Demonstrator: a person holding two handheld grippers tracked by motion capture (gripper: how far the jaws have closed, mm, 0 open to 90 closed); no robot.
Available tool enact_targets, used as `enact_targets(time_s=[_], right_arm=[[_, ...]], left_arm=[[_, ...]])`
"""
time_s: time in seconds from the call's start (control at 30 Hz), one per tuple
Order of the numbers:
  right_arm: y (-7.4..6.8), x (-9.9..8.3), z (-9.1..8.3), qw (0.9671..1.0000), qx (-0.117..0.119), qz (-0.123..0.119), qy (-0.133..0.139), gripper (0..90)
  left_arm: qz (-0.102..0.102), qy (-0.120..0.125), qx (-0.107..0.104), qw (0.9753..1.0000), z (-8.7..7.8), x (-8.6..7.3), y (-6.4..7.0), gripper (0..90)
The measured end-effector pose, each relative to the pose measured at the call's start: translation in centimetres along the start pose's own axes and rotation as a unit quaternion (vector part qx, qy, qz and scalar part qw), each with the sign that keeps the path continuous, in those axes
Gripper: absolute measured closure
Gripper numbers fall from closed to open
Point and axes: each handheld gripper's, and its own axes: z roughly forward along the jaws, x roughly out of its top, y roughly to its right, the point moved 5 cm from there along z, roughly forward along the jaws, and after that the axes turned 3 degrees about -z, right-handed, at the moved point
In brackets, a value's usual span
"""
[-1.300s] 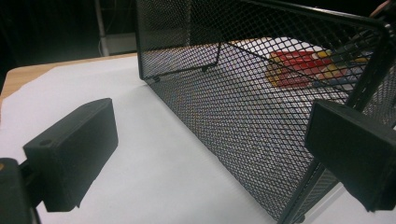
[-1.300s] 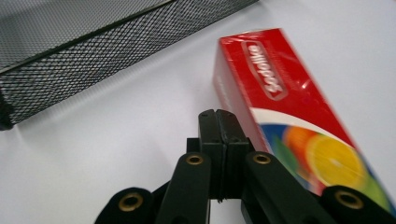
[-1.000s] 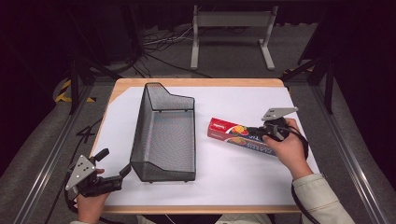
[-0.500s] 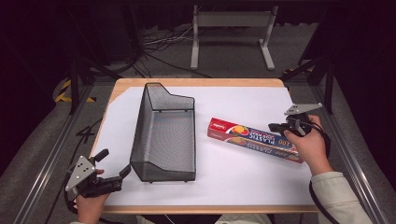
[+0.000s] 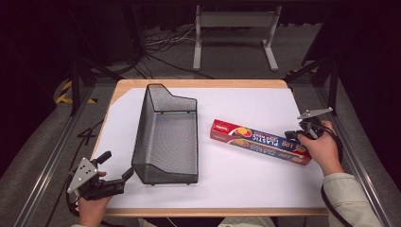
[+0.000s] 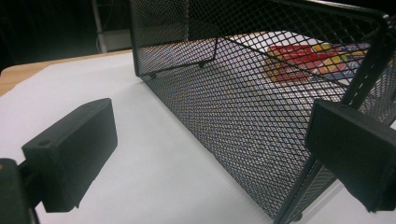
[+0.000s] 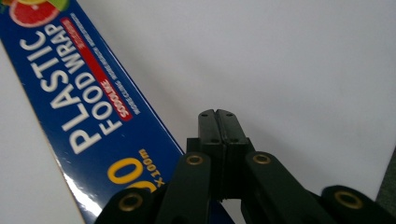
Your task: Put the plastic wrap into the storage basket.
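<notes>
A blue and red box of plastic food wrap (image 5: pixel 260 141) lies flat on the white table top, right of centre. My right gripper (image 5: pixel 291 135) rests by the box's right end, jaws pressed together with nothing between them; in the right gripper view the shut gripper (image 7: pixel 218 115) hovers over bare table just right of the box (image 7: pixel 79 107). A black wire mesh basket (image 5: pixel 165 137) stands left of centre. My left gripper (image 5: pixel 116 166) sits at the front left, open, near the basket's front left corner. In the left gripper view its wide-apart pads (image 6: pixel 74 149) flank the basket's side (image 6: pixel 243 126).
The white sheet (image 5: pixel 250 104) covers a wooden table (image 5: pixel 208 83) with its edges close on all sides. A metal stand (image 5: pixel 234 28) and cables lie on the floor beyond the far edge. Black frame struts (image 5: pixel 331 75) rise at both sides.
My right gripper has slid right along the food wrap box, from near its middle to its right end. The box, the basket and the left gripper have stayed where they were.
</notes>
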Motion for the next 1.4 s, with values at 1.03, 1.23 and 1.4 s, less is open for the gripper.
enact_targets(time_s=[1.03,1.23,1.4], right_arm=[[-1.5,-3.4,-1.0,0.9944,0.034,0.045,-0.089,90.0],[-3.2,-4.2,-1.6,0.9933,0.044,0.036,-0.100,90.0],[-5.2,-4.8,-2.0,0.9913,0.052,0.011,-0.120,90.0]], left_arm=[[-0.004,0.000,-0.001,1.0000,-0.1,0.0,-0.1,3.0],[-0.005,0.000,0.000,1.0000,0.0,0.0,-0.1,3.0],[-0.005,0.000,-0.001,1.0000,0.0,0.0,0.0,3.0]])
